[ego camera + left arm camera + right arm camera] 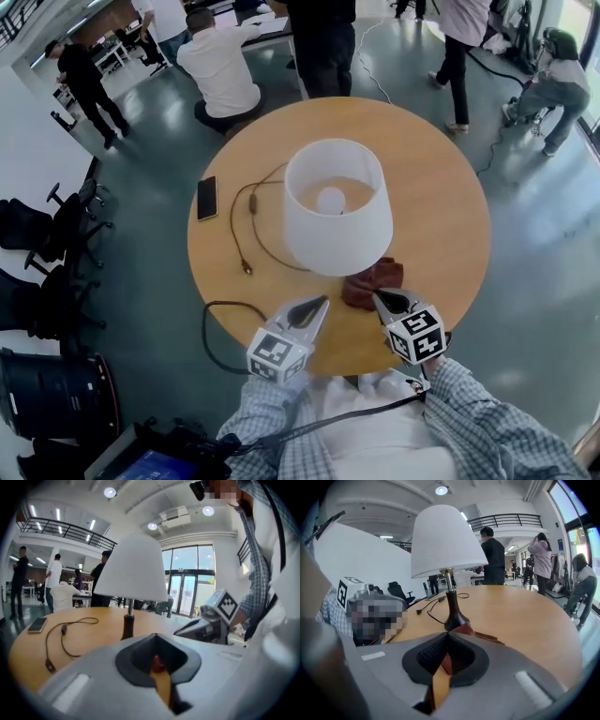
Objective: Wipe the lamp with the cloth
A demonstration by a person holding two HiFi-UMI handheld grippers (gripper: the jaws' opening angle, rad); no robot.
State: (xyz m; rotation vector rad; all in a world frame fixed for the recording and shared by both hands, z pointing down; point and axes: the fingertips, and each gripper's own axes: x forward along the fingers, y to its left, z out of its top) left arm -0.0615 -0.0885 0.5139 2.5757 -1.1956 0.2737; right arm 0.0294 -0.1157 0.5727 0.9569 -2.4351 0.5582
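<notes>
Lamp [337,211]: white shade, dark base, upright near the middle of the round wooden table [441,216].

Cloth [372,283]: dark red, crumpled, flat on the table just beside the lamp's base, on the side nearest us.

Left gripper [322,301]: we read the jaws as fully together with nothing held. Its tips point toward the cloth from the left, near it but apart.

Right gripper [378,296]: jaws pressed together too. The tips meet the cloth's near edge. Red fabric shows through the slit behind the tips in the right gripper view, but we cannot tell whether a fold is caught.

Cord [246,225] loops over the table left of the lamp. A phone [207,198] lies flat further left.
</notes>
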